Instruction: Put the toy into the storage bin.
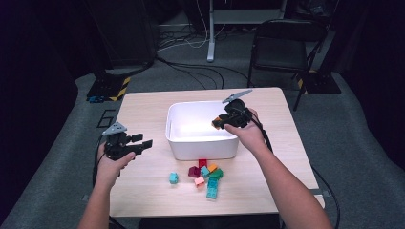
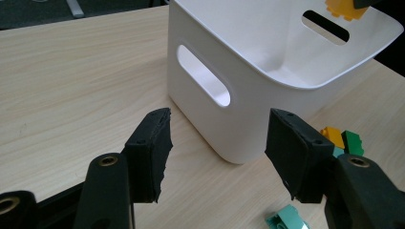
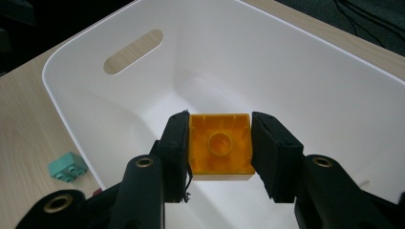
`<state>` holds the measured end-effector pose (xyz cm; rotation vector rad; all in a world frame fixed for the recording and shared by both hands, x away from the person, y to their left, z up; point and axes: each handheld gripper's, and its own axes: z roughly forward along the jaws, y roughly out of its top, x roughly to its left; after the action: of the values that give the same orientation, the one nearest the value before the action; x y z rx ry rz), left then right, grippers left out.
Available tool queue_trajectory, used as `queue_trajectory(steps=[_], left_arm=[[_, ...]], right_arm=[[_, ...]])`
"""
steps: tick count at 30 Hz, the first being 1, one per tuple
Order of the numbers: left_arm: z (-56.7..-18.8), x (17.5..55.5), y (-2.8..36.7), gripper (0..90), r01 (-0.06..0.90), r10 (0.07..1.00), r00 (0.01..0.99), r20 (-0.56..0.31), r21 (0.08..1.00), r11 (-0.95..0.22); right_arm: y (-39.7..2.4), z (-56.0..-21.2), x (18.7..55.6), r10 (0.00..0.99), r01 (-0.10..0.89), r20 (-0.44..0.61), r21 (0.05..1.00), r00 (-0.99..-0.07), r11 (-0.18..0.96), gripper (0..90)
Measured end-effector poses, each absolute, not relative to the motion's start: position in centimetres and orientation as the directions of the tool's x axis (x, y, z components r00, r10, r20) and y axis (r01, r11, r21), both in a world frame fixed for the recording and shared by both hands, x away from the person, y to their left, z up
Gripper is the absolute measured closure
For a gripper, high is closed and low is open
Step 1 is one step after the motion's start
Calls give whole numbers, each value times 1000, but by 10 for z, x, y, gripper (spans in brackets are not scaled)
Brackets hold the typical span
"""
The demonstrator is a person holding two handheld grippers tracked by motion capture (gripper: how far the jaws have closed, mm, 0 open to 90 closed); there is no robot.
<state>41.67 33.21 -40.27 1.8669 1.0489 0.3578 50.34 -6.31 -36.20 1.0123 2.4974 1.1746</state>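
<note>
right gripper view: the right gripper (image 3: 220,150) has both pads pressed on the two sides of an orange brick (image 3: 220,145), hollow underside facing the camera, at frame centre. the brick hangs over the inside of a white bin (image 3: 305,71), which has a slot handle at upper left. one teal brick (image 3: 68,167) lies on the table (image 3: 19,138) outside the bin wall, at lower left.

high view: the right gripper (image 1: 219,122), in the right hand (image 1: 248,131), sits over the bin's (image 1: 200,148) right rim just right of frame centre, with the orange brick (image 1: 216,123) showing at its tip above the bin interior. the left gripper (image 1: 143,141) is at left of frame, beside the bin and apart from it, above the table (image 1: 143,109). a pile of bricks (image 1: 207,179) lies on the table just below the bin, with a lone teal brick (image 1: 173,178) to its left.

left gripper view: the left gripper (image 2: 217,138) stands wide apart with nothing between its pads; the bin's (image 2: 248,124) corner and slot handle lie beyond the gap. orange and green bricks show at right edge, and a teal brick (image 2: 286,220) at bottom.
</note>
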Motion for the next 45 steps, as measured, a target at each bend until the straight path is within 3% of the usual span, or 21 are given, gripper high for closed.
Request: queue_trajectory(steps=[23,45], left_arm=[[-407,419,333,410,523,782,594,-187,828,-199],[-410,421,334,410,529,781,593,-193,825,-198]], right_arm=[[-17,-365,532,611,471,94,731,-786,494,586],[5,-379,555,627,470,50,708,-778,527,585]])
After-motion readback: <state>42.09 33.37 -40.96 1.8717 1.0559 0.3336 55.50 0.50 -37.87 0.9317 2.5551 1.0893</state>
